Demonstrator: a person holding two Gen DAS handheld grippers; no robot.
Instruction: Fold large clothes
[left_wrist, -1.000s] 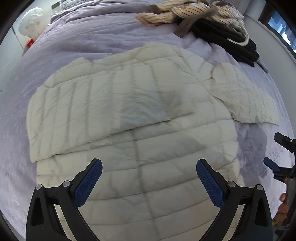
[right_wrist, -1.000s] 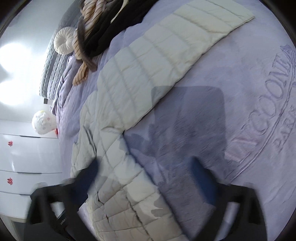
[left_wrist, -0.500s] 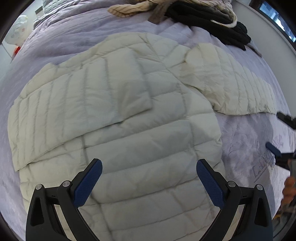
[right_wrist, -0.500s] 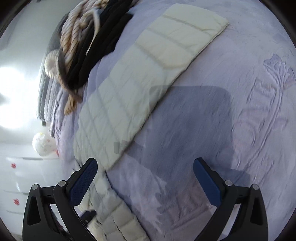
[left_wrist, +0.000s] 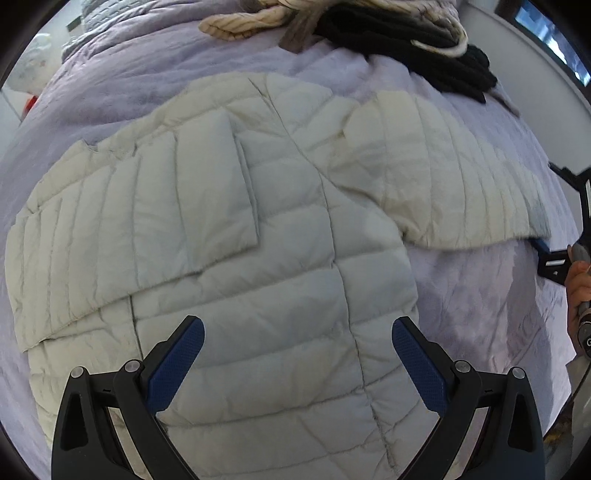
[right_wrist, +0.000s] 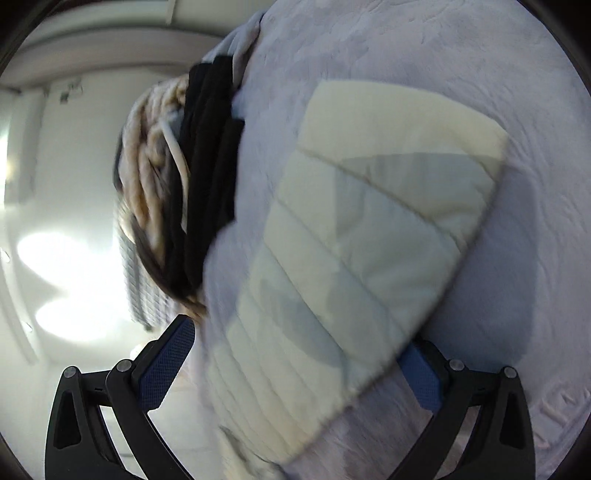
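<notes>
Around the jacket's outstretched sleeve (right_wrist: 362, 258), the open right tool (right_wrist: 295, 365) has closed in; left tool (left_wrist: 295, 354) hovers open.

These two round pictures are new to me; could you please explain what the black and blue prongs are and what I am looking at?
No robot here: a person holds a two-finger tool in each hand, and each tool carries a wide-angle camera looking out along its own fingers. That is why the pictures are round and bent.

In the left view, the left tool hangs open above a pale quilted jacket spread on a lilac bedspread. One sleeve is already folded across the jacket; the other sleeve lies out to the side. A pile of clothes sits at the far end.

In the right view, the right tool is open at that outstretched sleeve, one finger slipped under its edge. Nothing is gripped yet. The right hand shows at the left view's edge.
</notes>
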